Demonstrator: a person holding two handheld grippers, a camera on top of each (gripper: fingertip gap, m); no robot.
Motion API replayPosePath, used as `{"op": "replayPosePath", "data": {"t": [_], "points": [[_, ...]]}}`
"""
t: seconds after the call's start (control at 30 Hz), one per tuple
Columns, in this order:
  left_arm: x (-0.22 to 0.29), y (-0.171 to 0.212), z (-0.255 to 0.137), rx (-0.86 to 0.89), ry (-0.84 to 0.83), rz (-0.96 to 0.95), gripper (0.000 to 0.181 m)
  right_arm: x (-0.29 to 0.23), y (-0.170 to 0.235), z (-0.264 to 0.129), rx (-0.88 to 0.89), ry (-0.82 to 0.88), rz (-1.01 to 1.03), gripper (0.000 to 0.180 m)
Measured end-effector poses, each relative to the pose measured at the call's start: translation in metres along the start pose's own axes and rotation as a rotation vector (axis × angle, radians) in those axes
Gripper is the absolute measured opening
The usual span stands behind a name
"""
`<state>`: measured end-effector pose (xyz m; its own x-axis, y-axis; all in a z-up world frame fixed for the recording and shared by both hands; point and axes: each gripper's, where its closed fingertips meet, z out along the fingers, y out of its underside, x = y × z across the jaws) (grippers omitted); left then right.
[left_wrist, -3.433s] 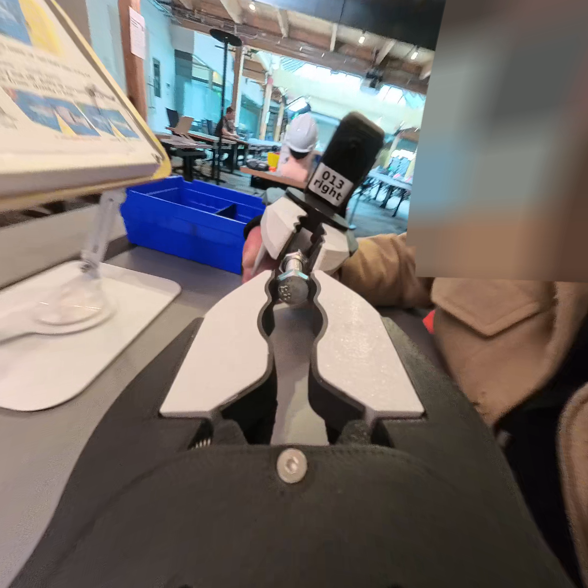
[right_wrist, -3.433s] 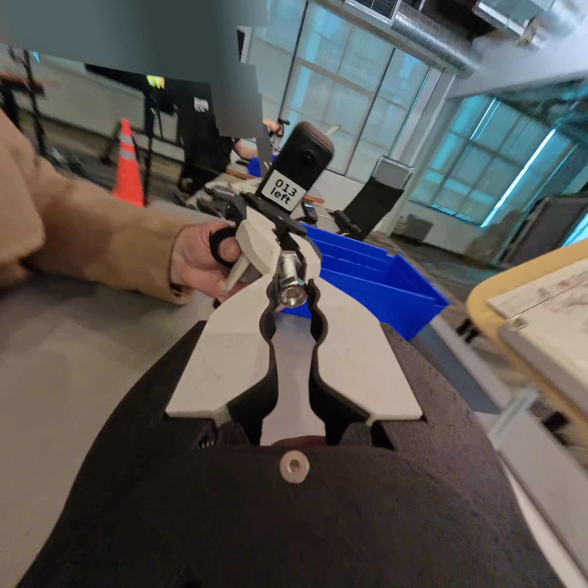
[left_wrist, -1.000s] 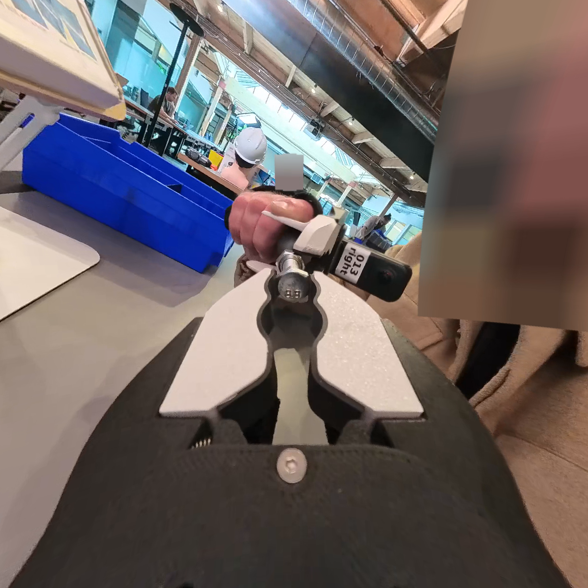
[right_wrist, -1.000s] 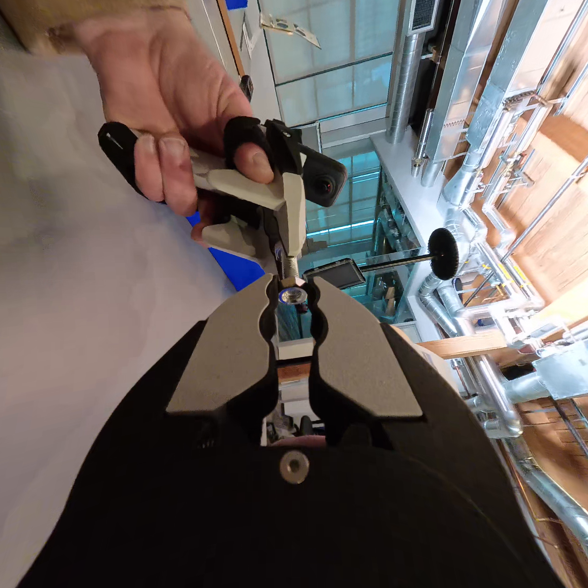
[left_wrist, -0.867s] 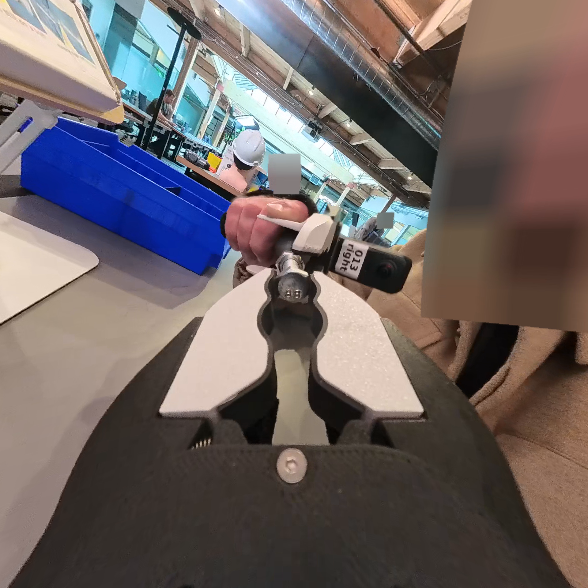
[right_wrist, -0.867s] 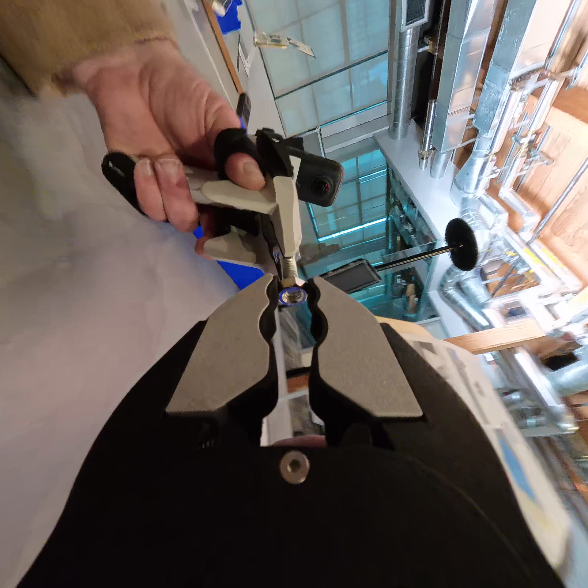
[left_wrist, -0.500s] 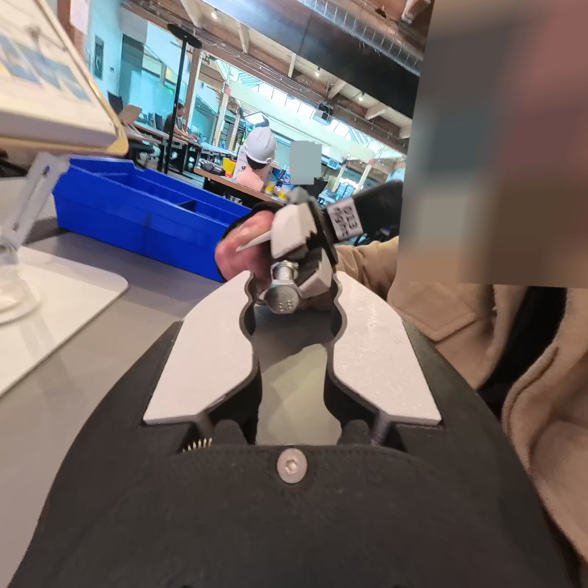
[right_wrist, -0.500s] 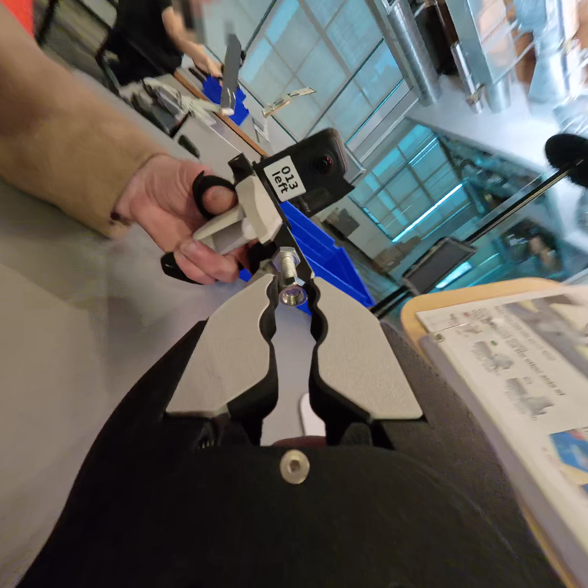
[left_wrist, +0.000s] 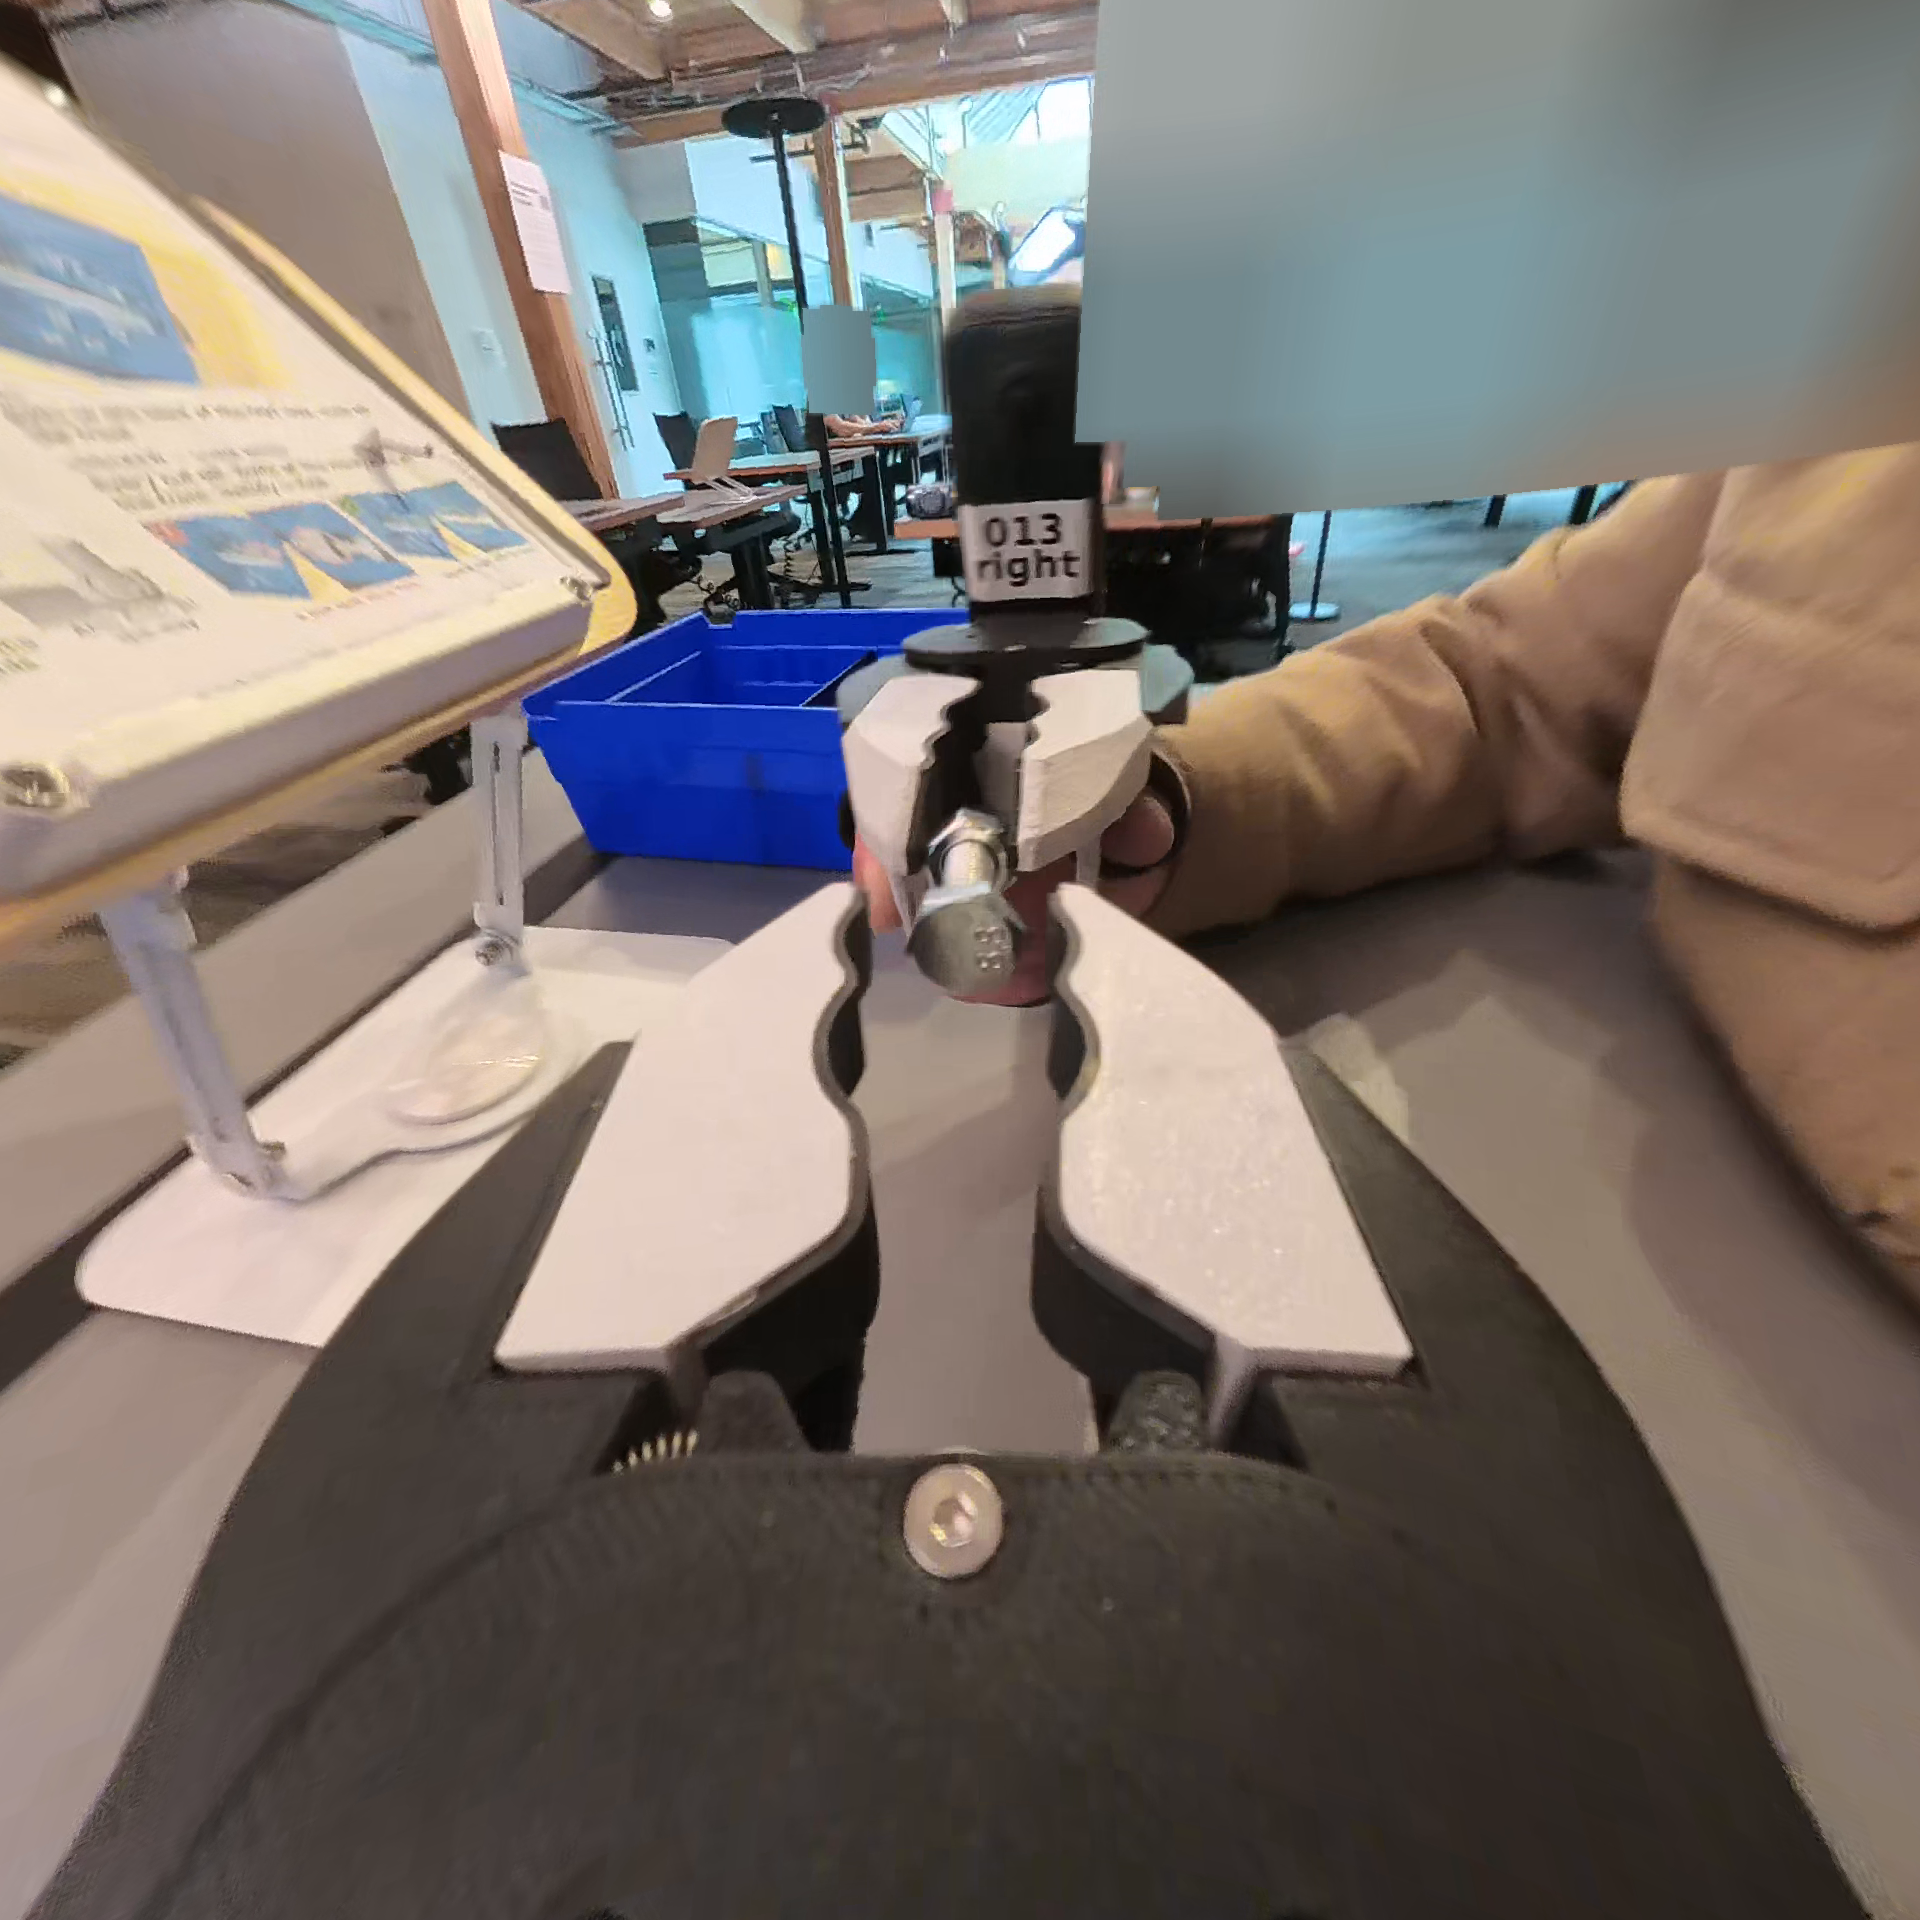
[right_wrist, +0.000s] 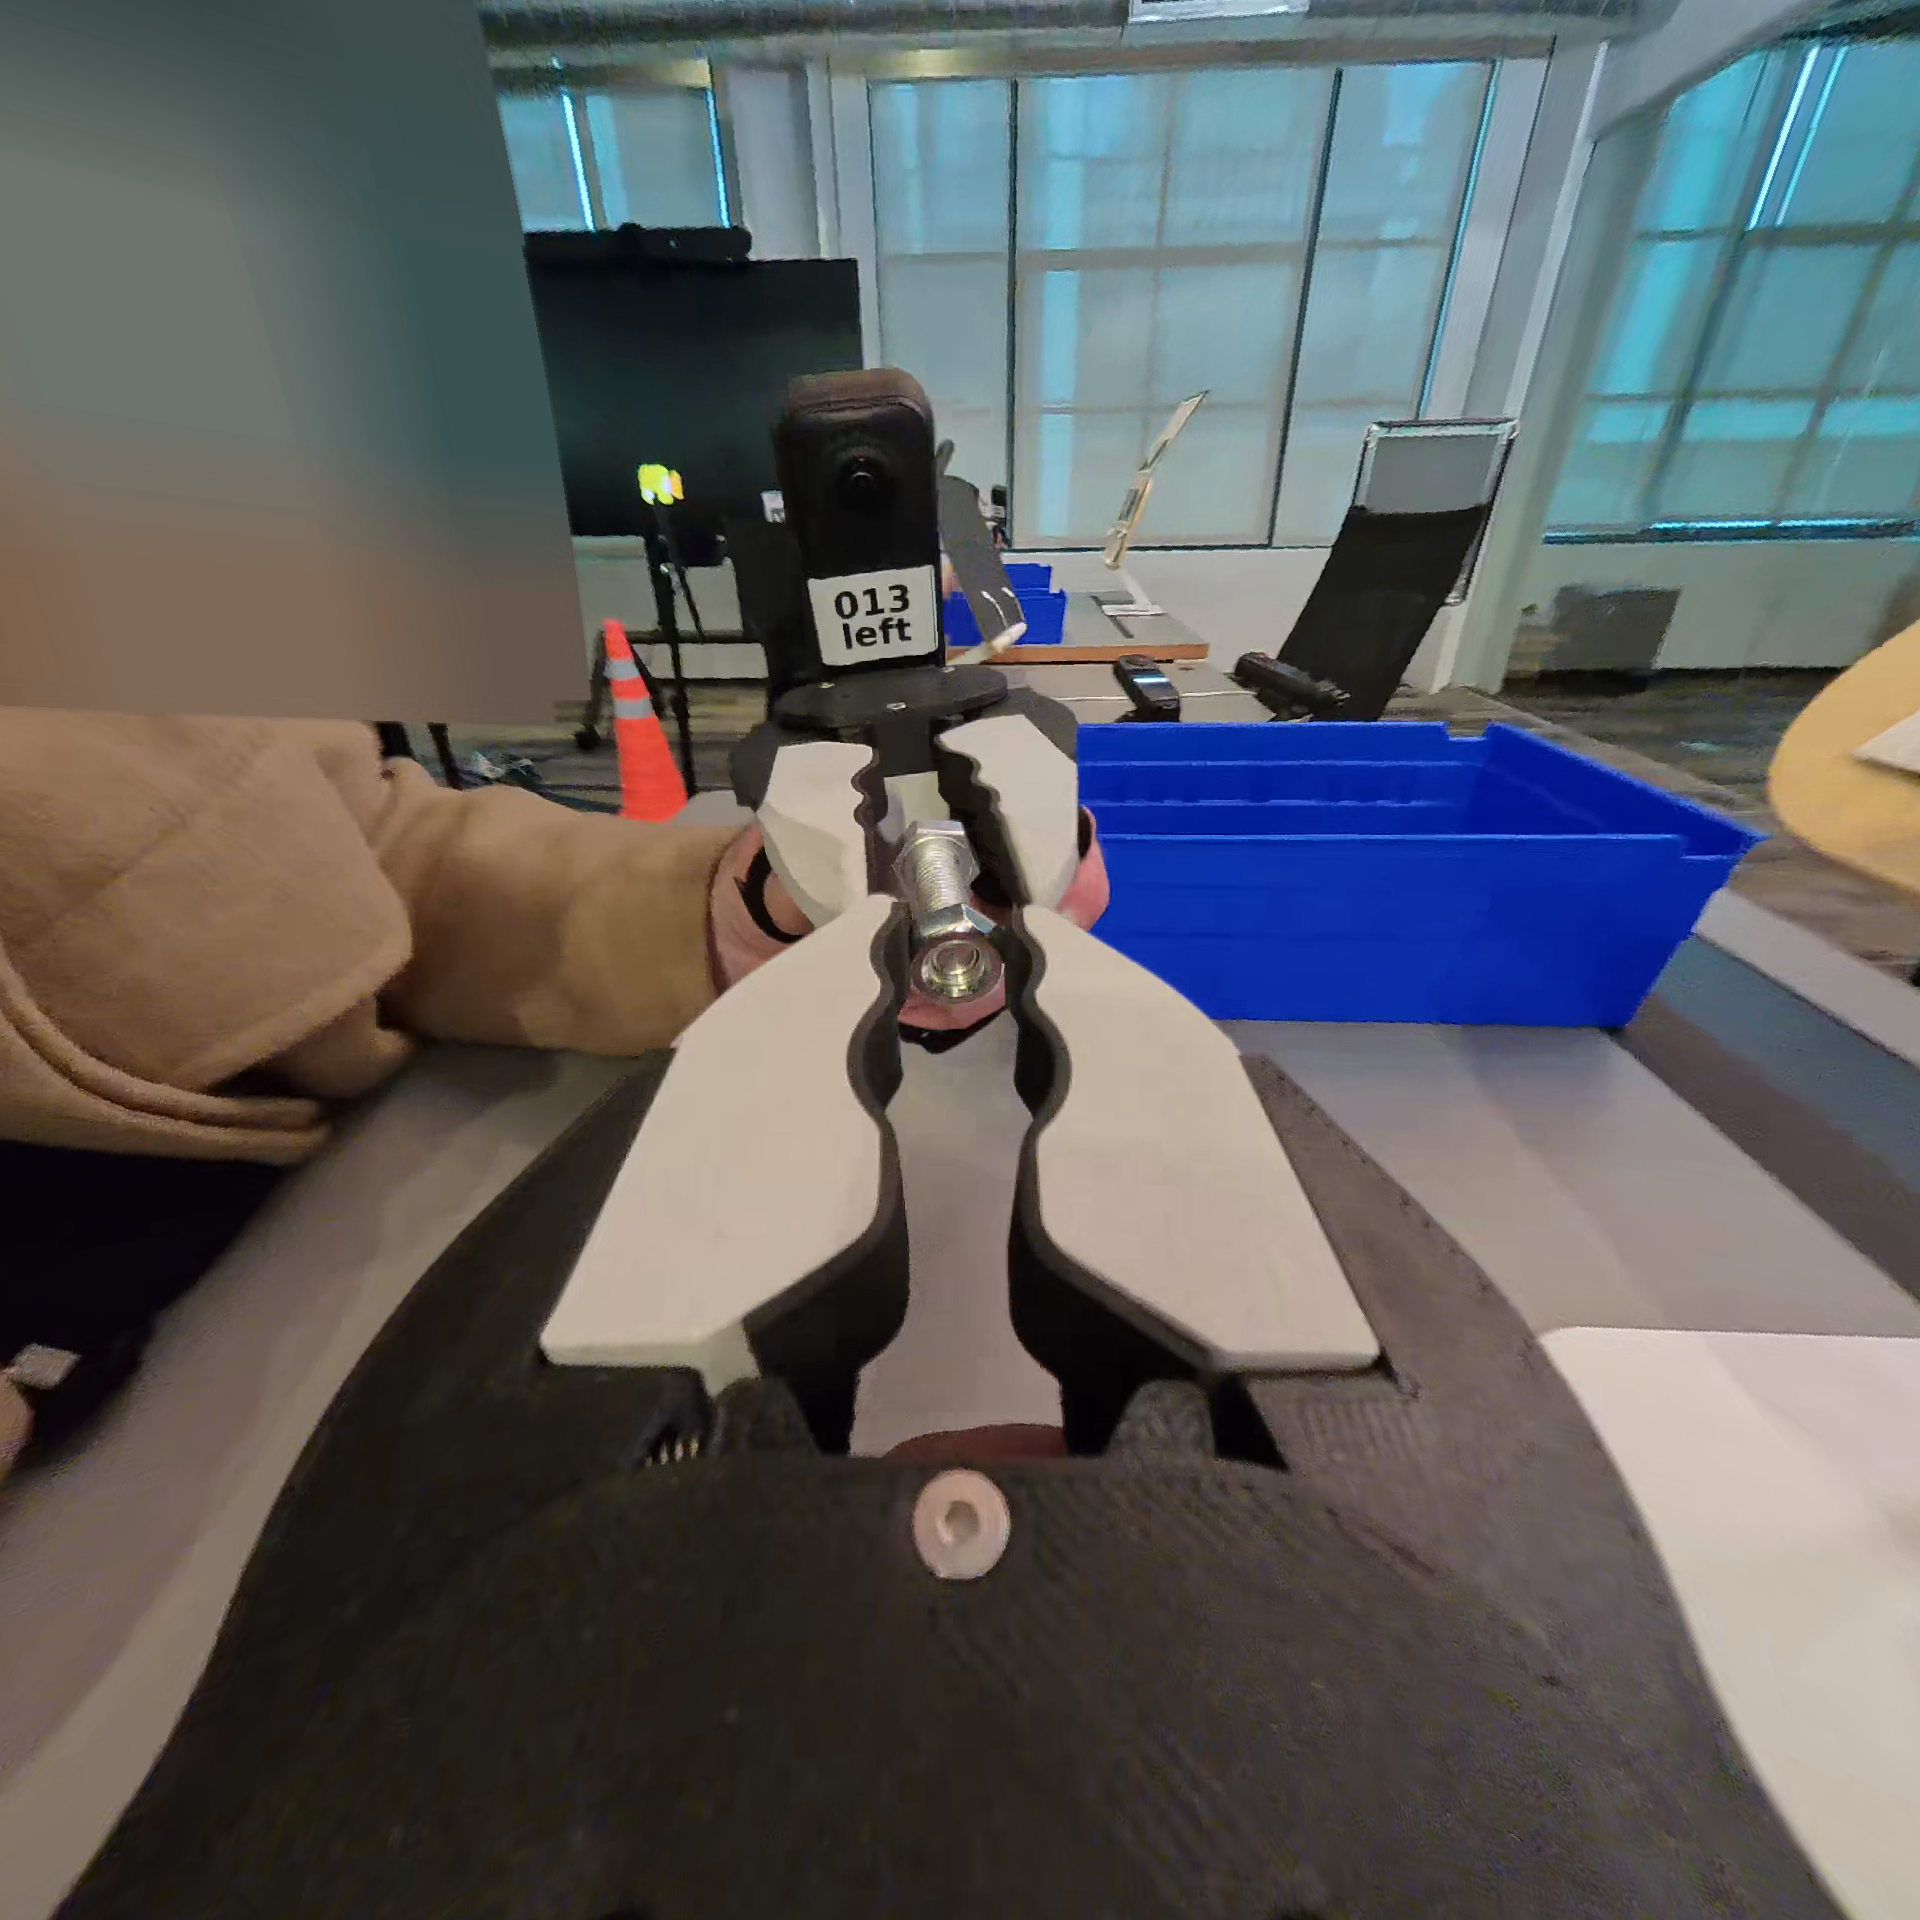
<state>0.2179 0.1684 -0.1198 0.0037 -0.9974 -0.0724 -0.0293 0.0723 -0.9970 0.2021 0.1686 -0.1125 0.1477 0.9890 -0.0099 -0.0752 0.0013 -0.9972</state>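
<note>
A steel hex bolt (left_wrist: 961, 940) with a nut (right_wrist: 951, 966) on its thread hangs in the air between the two grippers, above the grey table (left_wrist: 1507, 1143). My right gripper (right_wrist: 953, 935) is shut on the nut, and the bolt's threaded end faces its camera. My left gripper (left_wrist: 956, 925) is open. Its fingertips stand on either side of the bolt's head with a gap on each side. The right gripper (left_wrist: 971, 831) faces me in the left wrist view, and the left gripper (right_wrist: 925, 831) faces me in the right wrist view.
A blue divided bin (left_wrist: 717, 748) stands at the table's far side and also shows in the right wrist view (right_wrist: 1382, 883). An instruction board (left_wrist: 260, 582) on a stand with a white base plate (left_wrist: 343, 1195) is on the left. Tan sleeves (left_wrist: 1455, 727) lie on the table.
My left gripper was shut on the bolt's head and has opened off it. The right gripper, which was rolled to one side, has turned back level with the nut and bolt in it.
</note>
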Motion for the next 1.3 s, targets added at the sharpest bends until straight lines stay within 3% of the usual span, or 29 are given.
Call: {"op": "replayPosePath", "data": {"t": [0.07,0.23,0.37,0.83,1.2,1.3], "points": [[0.003,-0.002,0.0,-0.003,0.001,0.033,0.02,-0.002,0.001,0.001,0.007,-0.033,0.06,0.017],[0.005,-0.001,0.001,-0.011,0.0,0.036,0.018,-0.002,0.003,0.001,0.019,-0.068,0.148,0.017],[0.004,-0.004,-0.001,-0.007,0.022,-0.063,0.018,-0.002,0.002,0.002,0.01,-0.022,0.049,0.017],[0.003,0.004,-0.012,0.094,0.299,-0.67,0.018,-0.004,0.011,0.005,-0.337,0.318,-1.197,0.017],[0.003,0.003,-0.016,0.137,0.314,-0.639,0.019,-0.005,0.008,0.005,-0.266,0.289,-0.998,0.017],[0.003,0.001,-0.015,0.146,0.309,-0.622,0.028,-0.004,0.009,0.005,-0.259,0.287,-0.96,0.017]]}}
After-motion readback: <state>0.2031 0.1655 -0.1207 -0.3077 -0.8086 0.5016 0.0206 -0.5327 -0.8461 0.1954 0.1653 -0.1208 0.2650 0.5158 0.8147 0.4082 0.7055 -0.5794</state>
